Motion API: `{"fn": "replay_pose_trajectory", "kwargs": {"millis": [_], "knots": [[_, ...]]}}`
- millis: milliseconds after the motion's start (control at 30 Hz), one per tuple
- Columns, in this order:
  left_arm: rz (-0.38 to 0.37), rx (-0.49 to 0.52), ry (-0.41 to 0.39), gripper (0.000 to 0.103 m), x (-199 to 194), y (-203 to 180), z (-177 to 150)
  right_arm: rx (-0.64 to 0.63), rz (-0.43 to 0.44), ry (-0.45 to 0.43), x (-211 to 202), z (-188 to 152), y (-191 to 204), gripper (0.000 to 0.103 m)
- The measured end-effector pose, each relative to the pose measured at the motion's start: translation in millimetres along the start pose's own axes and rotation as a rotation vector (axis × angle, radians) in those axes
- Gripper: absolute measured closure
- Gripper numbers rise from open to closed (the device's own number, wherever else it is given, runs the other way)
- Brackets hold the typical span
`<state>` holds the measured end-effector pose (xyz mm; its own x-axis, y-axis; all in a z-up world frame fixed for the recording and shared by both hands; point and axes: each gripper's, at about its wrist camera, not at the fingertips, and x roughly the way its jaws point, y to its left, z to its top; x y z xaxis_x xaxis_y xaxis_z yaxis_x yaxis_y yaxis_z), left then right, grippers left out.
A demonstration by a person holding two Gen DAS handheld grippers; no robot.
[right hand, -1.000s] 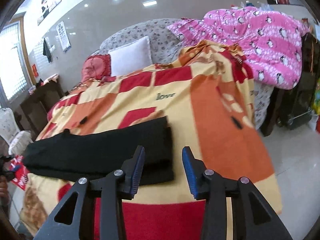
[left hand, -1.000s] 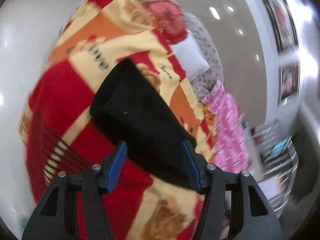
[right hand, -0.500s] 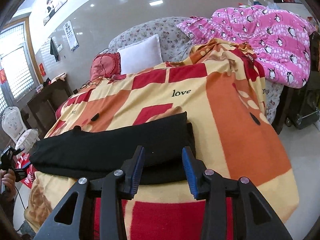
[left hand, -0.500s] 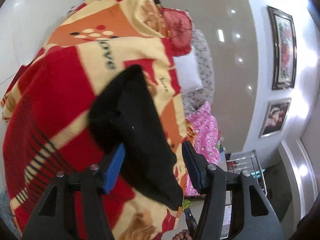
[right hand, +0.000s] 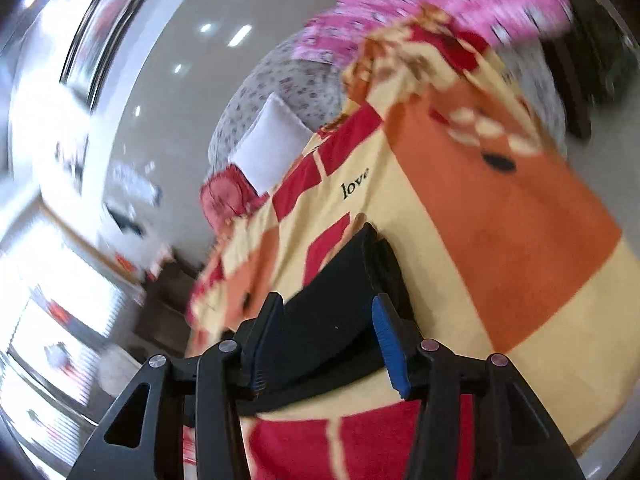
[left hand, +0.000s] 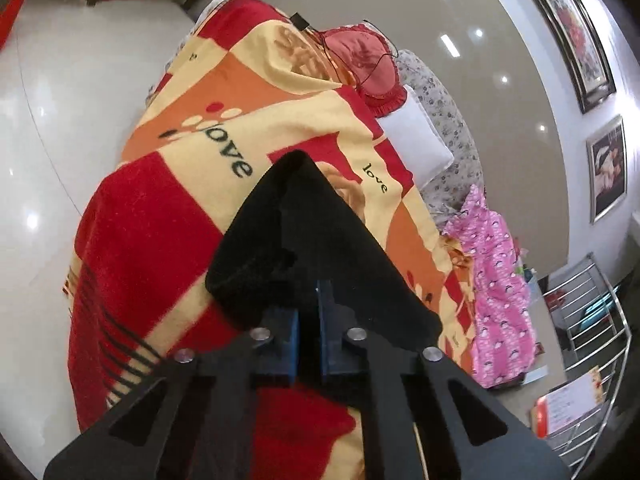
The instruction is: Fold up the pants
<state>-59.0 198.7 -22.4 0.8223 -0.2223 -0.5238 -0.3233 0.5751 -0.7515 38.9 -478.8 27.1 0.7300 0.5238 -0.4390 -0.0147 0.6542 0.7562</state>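
Left wrist view puts the black pants (left hand: 320,240) right up front, lying as a long, already doubled strip on the red, orange and cream blanket (left hand: 152,216) that covers the bed. The cloth looks soft, thick and matte, and one end bunches at the left claw (left hand: 308,324), whose blue pads are clamped nearly together on a pinch of fabric. Over at the other end, the right claw (right hand: 320,340) straddles the stacked layers, jaws opening, the pads standing either side of the cloth and not yet pressing it. To do this well, I'd say both layers want to sit deep between those right pads before they close, then both ends should lift evenly so the strip doesn't sag or slide apart. Beyond the pants, a white pillow (left hand: 416,144) and a red cushion (left hand: 360,64) sit at the far end, with pink patterned bedding (left hand: 496,280) off to the side.
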Motion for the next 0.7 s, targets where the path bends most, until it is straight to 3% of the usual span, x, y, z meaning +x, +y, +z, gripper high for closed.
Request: {"fn": "replay_pose_trajectory", "kwargs": {"millis": [100,233,300,367,467,567,633,700], "knots": [[0.023,0.034,-0.012,0.099,-0.8,-4.8,-1.0,0.086,0.042,0.092,16.7,0.5,-11.5,0.054],[0.031,0.043,-0.013,0.099,-0.9,-6.0,-1.3,0.140,-0.044,0.170,40.1,-7.4,-24.3,0.058],[0.028,0.031,-0.009,0.100,0.5,-4.9,0.1,0.175,-0.032,0.153,48.1,-5.1,-32.1,0.067],[0.020,0.023,-0.009,0.100,-1.6,-4.2,2.2,0.170,-0.009,0.149,52.9,-1.0,-34.2,0.101],[-0.003,0.029,-0.021,0.100,-13.8,-5.7,4.9,0.082,-0.030,0.110,37.2,-1.8,-20.3,0.100],[0.059,0.062,0.000,0.100,-5.4,-2.2,0.7,0.023,-0.081,0.123,26.1,-8.6,-14.3,0.100],[0.065,0.029,0.022,0.100,4.7,7.9,-3.2,0.025,-0.136,0.156,34.8,-11.2,-26.4,0.100],[0.062,0.036,0.010,0.100,0.2,5.0,-3.4,0.058,-0.120,0.153,35.7,-11.5,-35.4,0.100]]}}
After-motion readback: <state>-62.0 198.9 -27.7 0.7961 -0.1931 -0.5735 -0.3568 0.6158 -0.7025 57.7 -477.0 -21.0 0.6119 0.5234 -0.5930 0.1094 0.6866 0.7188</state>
